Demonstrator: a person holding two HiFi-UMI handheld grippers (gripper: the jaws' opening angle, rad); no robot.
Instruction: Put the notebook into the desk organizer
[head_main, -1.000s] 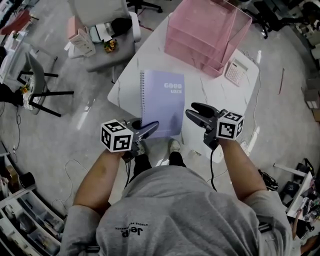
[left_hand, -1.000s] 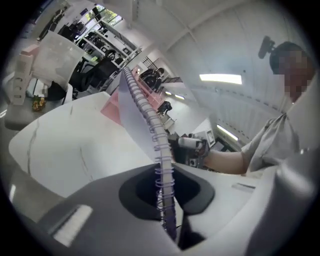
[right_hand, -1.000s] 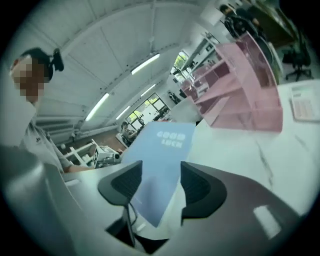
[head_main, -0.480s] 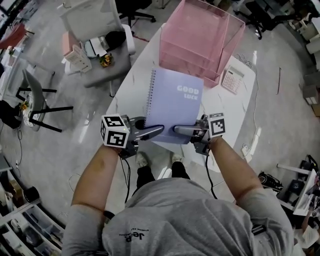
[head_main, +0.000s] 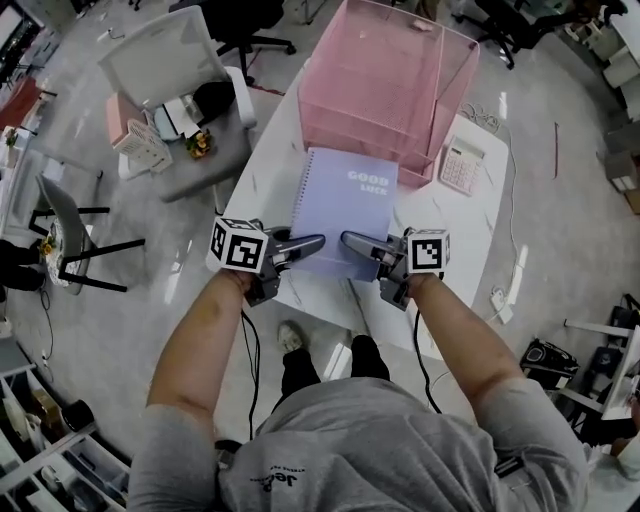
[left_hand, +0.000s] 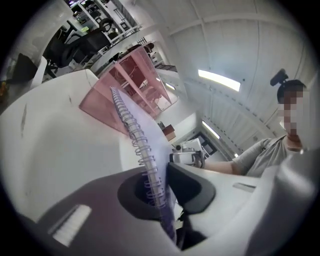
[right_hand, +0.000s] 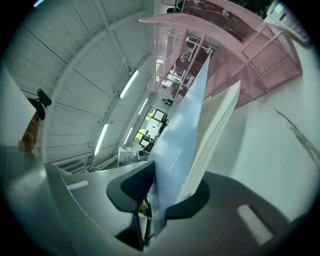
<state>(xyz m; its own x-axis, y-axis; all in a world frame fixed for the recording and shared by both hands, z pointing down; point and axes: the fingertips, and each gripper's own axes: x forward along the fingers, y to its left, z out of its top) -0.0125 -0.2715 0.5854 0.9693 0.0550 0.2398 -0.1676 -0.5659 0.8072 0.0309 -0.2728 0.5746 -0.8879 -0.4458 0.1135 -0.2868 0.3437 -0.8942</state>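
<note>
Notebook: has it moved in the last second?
Yes. The notebook has moved toward the pink organizer: its far edge now reaches the organizer's front, where a gap showed before.

The person wears a grey short-sleeved T-shirt (head_main: 380, 440) with dark print below the collar, and black trousers (head_main: 365, 355). Behind the dark grey jaws of the left gripper (head_main: 318, 241) and right gripper (head_main: 348, 239) sit white cubes (head_main: 238, 246) with black square markers, and black cables (head_main: 249, 345).

— Jaws, report.
— My right gripper (right_hand: 159, 192) has just been closing; it now clamps the notebook (right_hand: 182, 145), cover and pages between.
— Beyond it?
— The pink desk organizer (right_hand: 260, 55), standing on the white table (right_hand: 285, 160).
</note>
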